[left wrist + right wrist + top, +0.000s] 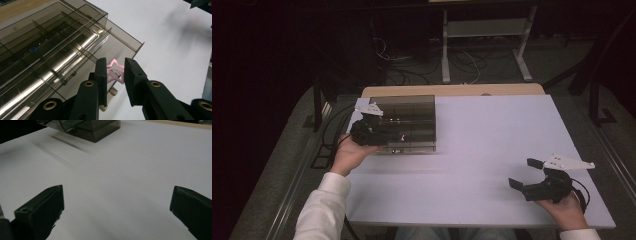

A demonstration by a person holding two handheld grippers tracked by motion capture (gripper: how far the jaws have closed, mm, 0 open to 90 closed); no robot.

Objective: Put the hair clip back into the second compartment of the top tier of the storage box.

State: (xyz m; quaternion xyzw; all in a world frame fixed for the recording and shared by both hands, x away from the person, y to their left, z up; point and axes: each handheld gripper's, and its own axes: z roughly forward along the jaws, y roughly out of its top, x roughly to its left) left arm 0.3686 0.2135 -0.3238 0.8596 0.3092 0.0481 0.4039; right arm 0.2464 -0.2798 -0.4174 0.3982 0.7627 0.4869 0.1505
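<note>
A small pink star-shaped clip [115, 73] sits pinched between the pads of my left gripper [115, 67]. That gripper [396, 136] hangs over the front edge of a smoky clear box [412, 112] divided into compartments. The box [50, 50] stands open at the top, at the table's back left. In the high view the clip is only a tiny reddish speck. My right gripper [523, 173] rests in a hand near the front right corner, far from the box, open with nothing between its jaws [117, 200].
The white tabletop [482, 140] stretches between the two grippers. The box's near corner [95, 130] shows at the top of the right gripper view. Behind the table are a wooden strip, cables and a white stand's legs [482, 50] on the floor.
</note>
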